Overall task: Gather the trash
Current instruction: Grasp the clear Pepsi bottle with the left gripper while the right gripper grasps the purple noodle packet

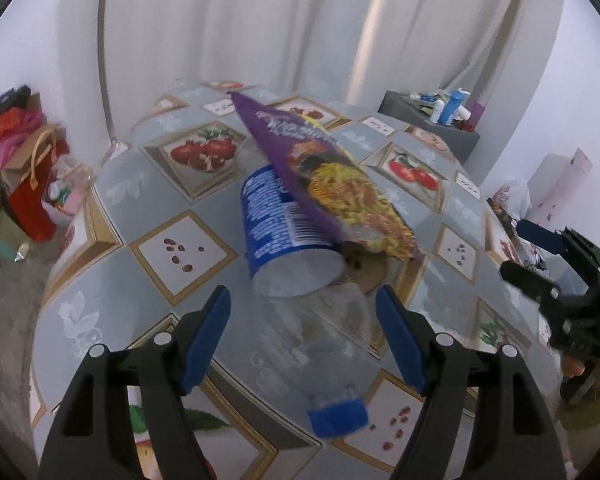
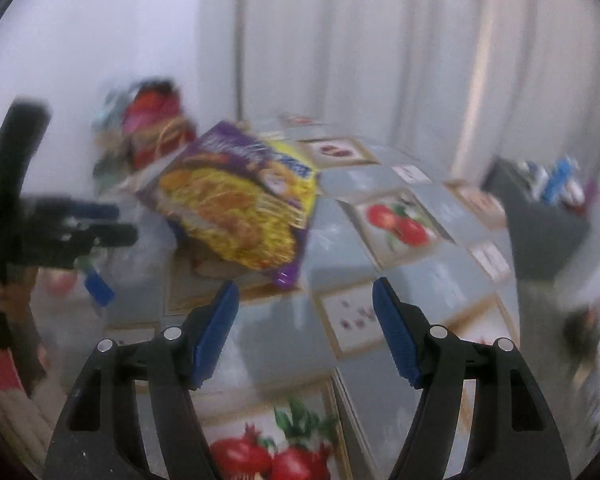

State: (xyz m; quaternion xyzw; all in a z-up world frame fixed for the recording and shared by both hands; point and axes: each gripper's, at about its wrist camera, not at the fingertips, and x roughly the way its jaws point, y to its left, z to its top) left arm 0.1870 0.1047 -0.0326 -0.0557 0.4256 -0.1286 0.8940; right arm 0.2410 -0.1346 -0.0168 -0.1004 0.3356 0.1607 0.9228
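Note:
A clear plastic bottle [image 1: 312, 344] with a blue label [image 1: 272, 220] and a blue cap [image 1: 338, 416] lies on the fruit-patterned table [image 1: 160, 256], cap towards the camera. A purple and yellow noodle wrapper [image 1: 332, 176] leans on the bottle's far end, and something brown [image 1: 366, 274] shows under it. My left gripper [image 1: 302, 294] is open, with the bottle's body in line between its blue pads and not pressed by them. My right gripper [image 2: 304, 288] is open and holds nothing, just short of the wrapper [image 2: 236, 204]. It also shows as the right gripper [image 1: 540, 264] at the table's right side.
A heap of bags and clothes [image 1: 28, 168] stands on the floor to the left of the table. A grey side table [image 1: 428, 114] with bottles sits at the back right. White curtains [image 1: 300, 20] hang behind. The right wrist view is blurred.

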